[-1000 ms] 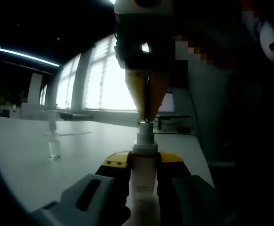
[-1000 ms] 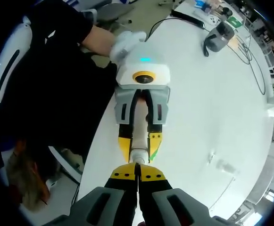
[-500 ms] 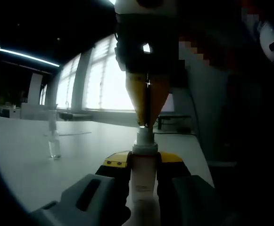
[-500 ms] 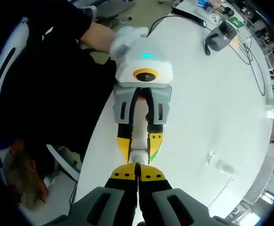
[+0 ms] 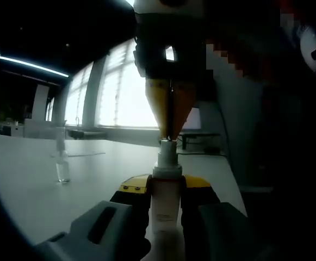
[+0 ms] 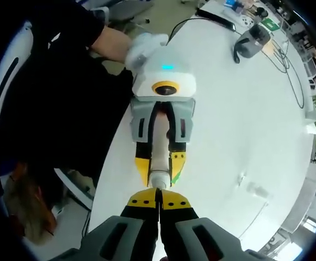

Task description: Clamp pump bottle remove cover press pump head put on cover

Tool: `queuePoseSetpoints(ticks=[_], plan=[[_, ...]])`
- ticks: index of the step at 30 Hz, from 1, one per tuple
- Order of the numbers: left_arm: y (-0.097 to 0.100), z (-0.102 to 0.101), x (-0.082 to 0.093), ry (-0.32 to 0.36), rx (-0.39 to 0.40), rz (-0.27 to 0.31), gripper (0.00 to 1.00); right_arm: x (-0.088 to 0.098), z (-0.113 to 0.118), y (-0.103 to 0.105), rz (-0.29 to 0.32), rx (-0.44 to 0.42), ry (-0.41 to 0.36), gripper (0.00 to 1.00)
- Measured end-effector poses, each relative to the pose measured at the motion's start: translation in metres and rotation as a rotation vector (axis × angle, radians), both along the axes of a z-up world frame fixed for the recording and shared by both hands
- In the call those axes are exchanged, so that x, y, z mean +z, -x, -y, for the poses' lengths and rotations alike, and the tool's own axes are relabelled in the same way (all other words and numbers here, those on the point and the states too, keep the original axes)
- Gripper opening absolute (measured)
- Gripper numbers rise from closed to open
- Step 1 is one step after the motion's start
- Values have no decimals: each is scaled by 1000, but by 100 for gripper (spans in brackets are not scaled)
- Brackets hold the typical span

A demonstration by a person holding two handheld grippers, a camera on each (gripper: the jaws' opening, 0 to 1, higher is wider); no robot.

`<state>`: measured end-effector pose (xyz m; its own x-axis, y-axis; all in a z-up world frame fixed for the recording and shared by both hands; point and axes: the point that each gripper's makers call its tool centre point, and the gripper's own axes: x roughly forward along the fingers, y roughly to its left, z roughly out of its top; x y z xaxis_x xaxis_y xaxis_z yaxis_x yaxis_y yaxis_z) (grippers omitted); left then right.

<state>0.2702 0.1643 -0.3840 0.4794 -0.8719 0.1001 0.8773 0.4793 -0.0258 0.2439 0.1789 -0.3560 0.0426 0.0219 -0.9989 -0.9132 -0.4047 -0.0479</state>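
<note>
1. Pump bottle [image 5: 166, 198] is standing upright on the white table [image 5: 32, 190], clamped between the left gripper's [image 5: 166, 190] yellow-tipped jaws. In the right gripper view that same bottle [image 6: 159, 157] sits straight ahead of the claw.
2. Right gripper [image 6: 159, 202] is clenched with nothing between the jaws, tips together and pointing right at the pump head [image 5: 167, 154] from above.
3. Clear cover [image 5: 63, 166] sits well off to the left gripper's left, so I'd say we're in the pressing step.
4. Next up, probably: finish pressing, then fetch the cover.
</note>
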Motion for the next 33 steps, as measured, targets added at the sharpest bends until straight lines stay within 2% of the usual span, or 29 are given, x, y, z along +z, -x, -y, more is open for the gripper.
queuePoseSetpoints(ticks=[6, 8, 11, 22, 26, 33], plan=[[0, 1, 0, -1, 0, 2, 12, 0, 0, 0, -4, -3, -11, 0], [0, 1, 0, -1, 0, 2, 12, 0, 1, 0, -5, 30, -14, 0], [0, 1, 0, -1, 0, 1, 12, 0, 0, -1, -5, -9, -14, 0], [1, 1, 0, -1, 0, 1, 12, 0, -1, -3, -19, -12, -24, 0], [1, 0, 0, -1, 0, 1, 12, -1, -1, -1, -30, 60, -27, 0], [1, 0, 0, 0, 1, 1, 12, -1, 0, 1, -29, 44, -25, 0]])
